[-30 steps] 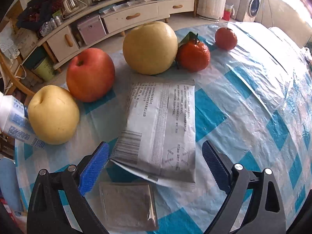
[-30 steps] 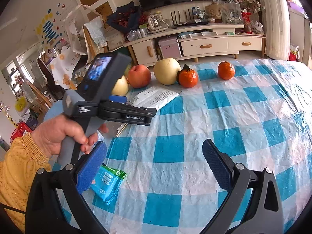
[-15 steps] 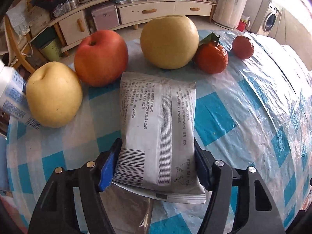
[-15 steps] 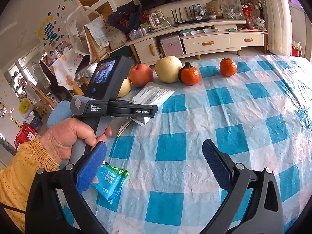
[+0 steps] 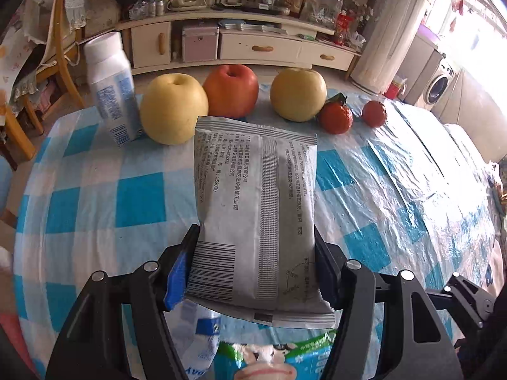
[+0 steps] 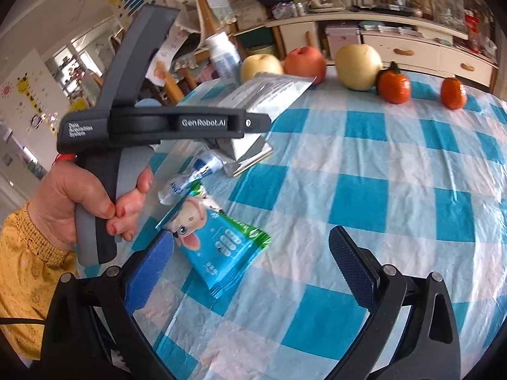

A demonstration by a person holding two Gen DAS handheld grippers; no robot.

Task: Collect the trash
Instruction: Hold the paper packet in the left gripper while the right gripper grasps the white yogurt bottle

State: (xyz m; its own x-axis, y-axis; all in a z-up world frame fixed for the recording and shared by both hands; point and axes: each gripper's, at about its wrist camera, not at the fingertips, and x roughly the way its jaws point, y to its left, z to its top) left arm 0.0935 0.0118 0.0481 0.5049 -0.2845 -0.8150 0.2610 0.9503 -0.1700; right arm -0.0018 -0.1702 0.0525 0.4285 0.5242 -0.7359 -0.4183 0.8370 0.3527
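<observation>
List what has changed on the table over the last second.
The left tool closed on the grey packet and lifted it off the checked tablecloth, uncovering the blue-green wrapper and a crumpled wrapper. The right tool stayed open, edging toward the blue-green wrapper. The fruit stayed put.

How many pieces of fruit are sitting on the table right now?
5, in a row along the far edge: a yellow pear beside the white bottle, a red apple, a second pear, then two tangerines. None appears hidden.

A cream sideboard (image 5: 240, 47) lines the wall; a washing machine (image 5: 440, 87), perhaps, sits by bright daylight.
</observation>
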